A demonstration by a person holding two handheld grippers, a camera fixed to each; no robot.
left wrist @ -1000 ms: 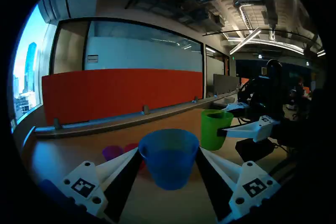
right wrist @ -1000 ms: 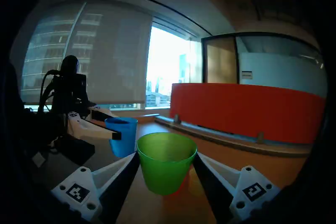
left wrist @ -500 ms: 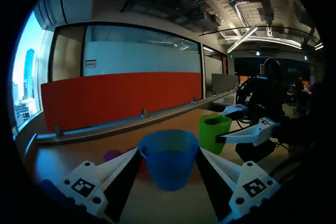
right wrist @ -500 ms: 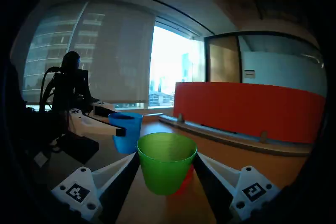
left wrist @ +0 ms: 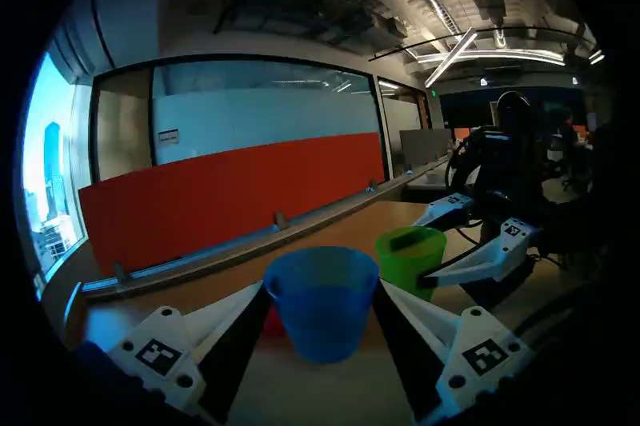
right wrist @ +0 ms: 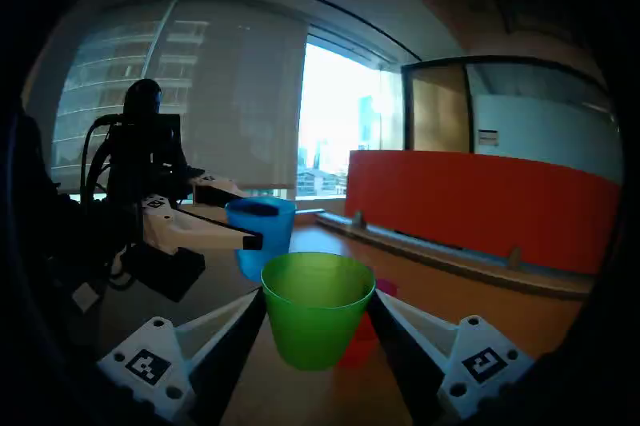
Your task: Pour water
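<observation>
Left gripper view: left hand-held gripper (left wrist: 320, 292) pinches blue cup (left wrist: 321, 322); right (left wrist: 412, 260) pinches green cup (left wrist: 402, 268).

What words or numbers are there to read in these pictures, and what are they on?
No words or numbers are readable.
Small wall sign: too small and blurred to read.
Square markers on the left tongs and right tongs: black-and-white patterns, no letters.

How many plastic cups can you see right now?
3. A blue plastic cup held in the left gripper, a green plastic cup in the right gripper, and a red cup on the wooden table behind it. Others may be hidden.
</observation>
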